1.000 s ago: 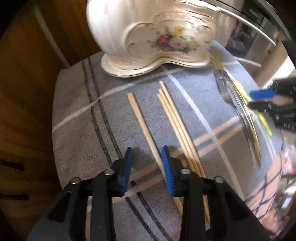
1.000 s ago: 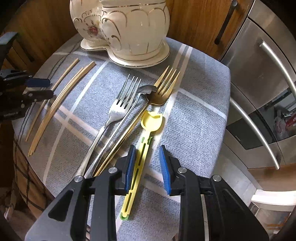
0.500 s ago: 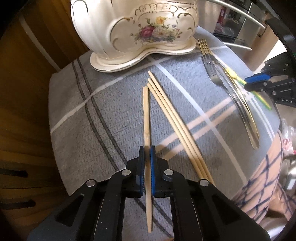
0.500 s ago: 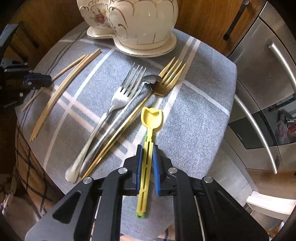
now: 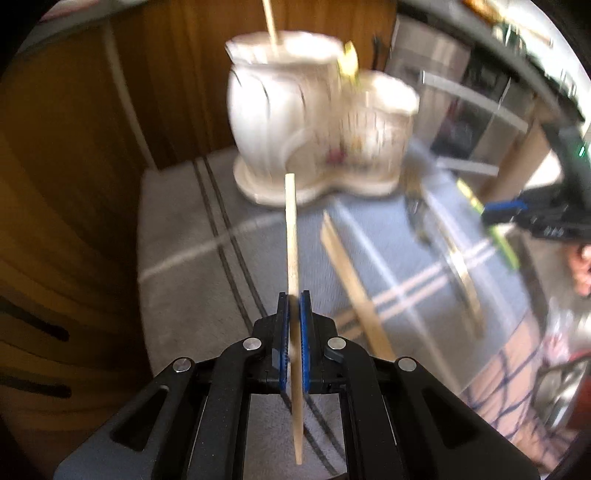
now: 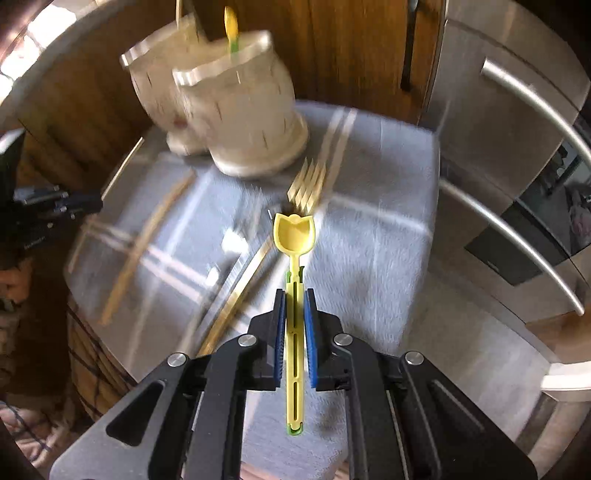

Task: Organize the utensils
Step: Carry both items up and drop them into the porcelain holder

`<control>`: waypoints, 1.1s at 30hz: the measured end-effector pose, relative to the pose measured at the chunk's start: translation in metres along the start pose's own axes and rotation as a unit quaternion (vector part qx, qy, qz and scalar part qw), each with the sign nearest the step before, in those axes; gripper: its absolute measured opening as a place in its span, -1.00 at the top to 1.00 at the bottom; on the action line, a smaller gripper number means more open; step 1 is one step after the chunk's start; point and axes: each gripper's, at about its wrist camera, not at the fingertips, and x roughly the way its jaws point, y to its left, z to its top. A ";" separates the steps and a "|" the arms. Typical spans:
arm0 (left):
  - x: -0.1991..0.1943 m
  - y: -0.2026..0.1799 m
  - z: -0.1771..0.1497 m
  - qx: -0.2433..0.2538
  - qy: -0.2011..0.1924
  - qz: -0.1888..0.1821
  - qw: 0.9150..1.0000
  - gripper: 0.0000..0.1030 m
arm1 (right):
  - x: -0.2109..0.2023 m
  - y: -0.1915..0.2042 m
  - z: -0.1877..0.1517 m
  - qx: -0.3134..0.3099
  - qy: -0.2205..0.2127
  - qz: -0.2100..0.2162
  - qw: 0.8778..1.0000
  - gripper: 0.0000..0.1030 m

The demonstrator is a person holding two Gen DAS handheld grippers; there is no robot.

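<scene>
My left gripper (image 5: 294, 299) is shut on a wooden chopstick (image 5: 291, 236), held lifted above the grey checked cloth (image 5: 184, 236). My right gripper (image 6: 294, 295) is shut on a yellow tulip-shaped spoon (image 6: 294, 232), also lifted off the table. The white floral two-cup holder (image 5: 317, 140) stands at the back of the table, also in the right wrist view (image 6: 236, 107). It holds a chopstick (image 5: 271, 22) and a yellow utensil (image 6: 231, 26). More chopsticks (image 5: 354, 280) and forks (image 6: 306, 181) lie on the cloth.
Wooden cabinet doors (image 5: 74, 147) stand left and behind. A steel fridge with bar handles (image 6: 517, 129) stands to the right. Both views are motion-blurred. The right gripper shows at the right edge of the left wrist view (image 5: 532, 218).
Both grippers have risen from the table with their utensils, the chopstick and the yellow spoon. The views now look down on the holder from higher up.
</scene>
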 end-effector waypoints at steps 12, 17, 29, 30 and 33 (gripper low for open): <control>-0.101 0.015 0.062 -0.068 -0.221 -0.023 0.973 0.89 | -0.056 0.019 0.077 0.028 -0.175 0.075 0.981 0.82; -0.111 0.016 0.095 -0.074 -0.279 -0.004 0.957 0.89 | -0.063 0.024 0.106 0.030 -0.232 0.070 0.970 0.82; -0.058 0.012 0.151 -0.107 -0.382 -0.020 0.918 0.89 | -0.042 0.030 0.139 0.033 -0.307 0.028 0.951 0.82; -0.051 0.013 0.152 -0.110 -0.383 -0.020 0.917 0.89 | -0.038 0.030 0.139 0.033 -0.309 0.029 0.950 0.82; -0.032 0.015 0.147 -0.115 -0.384 -0.016 0.916 0.89 | -0.026 0.033 0.135 0.020 -0.314 0.014 0.949 0.82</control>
